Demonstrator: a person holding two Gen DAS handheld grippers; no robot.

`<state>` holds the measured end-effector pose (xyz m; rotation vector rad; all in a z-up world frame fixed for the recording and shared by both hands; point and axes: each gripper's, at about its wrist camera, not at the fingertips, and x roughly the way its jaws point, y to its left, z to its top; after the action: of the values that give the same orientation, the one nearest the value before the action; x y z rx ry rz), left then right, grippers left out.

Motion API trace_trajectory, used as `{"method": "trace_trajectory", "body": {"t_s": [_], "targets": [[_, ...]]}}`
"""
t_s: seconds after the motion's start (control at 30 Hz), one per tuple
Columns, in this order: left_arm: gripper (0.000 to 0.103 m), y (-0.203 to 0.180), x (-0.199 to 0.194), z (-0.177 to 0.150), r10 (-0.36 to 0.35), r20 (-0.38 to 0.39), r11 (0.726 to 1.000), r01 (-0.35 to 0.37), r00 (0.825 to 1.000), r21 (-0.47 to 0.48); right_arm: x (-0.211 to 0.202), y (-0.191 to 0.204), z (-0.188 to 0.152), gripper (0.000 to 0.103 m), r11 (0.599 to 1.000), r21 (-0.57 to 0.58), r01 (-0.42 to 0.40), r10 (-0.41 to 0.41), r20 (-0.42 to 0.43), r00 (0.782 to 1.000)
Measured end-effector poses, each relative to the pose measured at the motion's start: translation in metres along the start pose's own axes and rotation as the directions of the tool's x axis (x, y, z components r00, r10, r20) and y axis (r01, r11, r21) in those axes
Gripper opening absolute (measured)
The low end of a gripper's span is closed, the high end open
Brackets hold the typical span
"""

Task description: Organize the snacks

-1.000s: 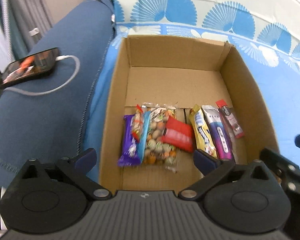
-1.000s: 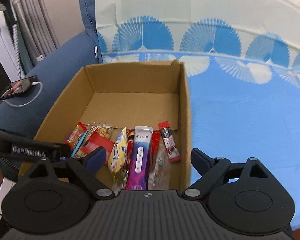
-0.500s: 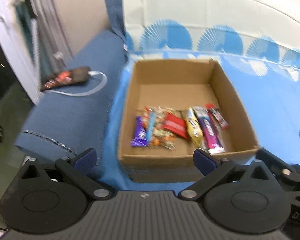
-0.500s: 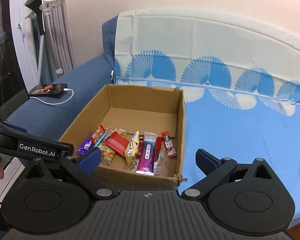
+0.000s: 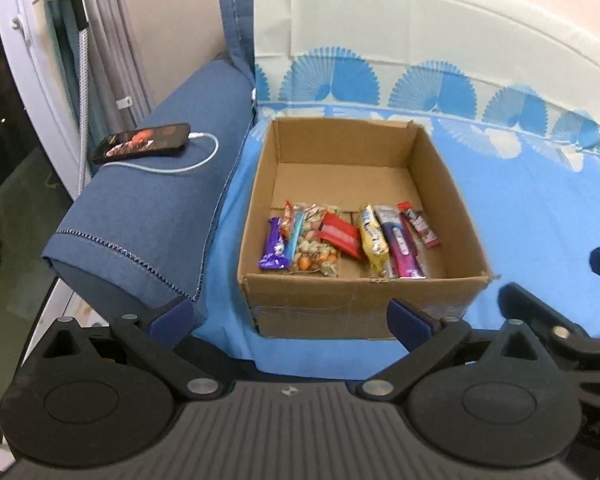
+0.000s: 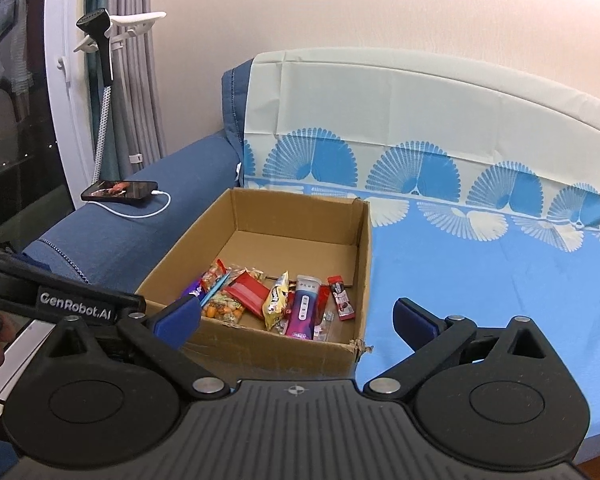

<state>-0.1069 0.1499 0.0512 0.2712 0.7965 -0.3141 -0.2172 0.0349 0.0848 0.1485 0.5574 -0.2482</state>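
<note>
Both the left tool [image 5: 290, 314] and the right tool [image 6: 298, 318] are hovering wide open and empty before the cardboard box [image 6: 352, 264] on the bed [image 6: 480, 280], the snacks [image 5: 344, 240] lying in a row along its near floor, so organizing looks finished and only a check seems needed.

A cardboard box [image 5: 356, 300] is seen on a blue sheet [image 5: 540, 216], with snack packets lined along its near wall: a purple bar [image 5: 274, 249], a bag of mixed nuts [image 5: 314, 250], a red packet [image 5: 339, 235], a yellow packet [image 5: 373, 239]. The left gripper [image 5: 290, 318] is held open, empty, before the box. A phone [image 5: 142, 143] is plugged into a white cable [image 5: 180, 166] on the dark blue armrest [image 5: 148, 216].
</note>
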Motion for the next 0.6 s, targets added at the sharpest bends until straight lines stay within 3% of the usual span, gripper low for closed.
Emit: {"method": "trace_trajectory", "body": {"t_s": [0.6], "targets": [[0.103, -0.0002, -0.003, -0.0017, 0.039, -0.005, 0.999, -0.039, 0.999, 0.015, -0.0012, 0.0023, -0.001, 0.103, 1.0, -0.021, -0.01, 0.01, 0.009, 1.0]]}}
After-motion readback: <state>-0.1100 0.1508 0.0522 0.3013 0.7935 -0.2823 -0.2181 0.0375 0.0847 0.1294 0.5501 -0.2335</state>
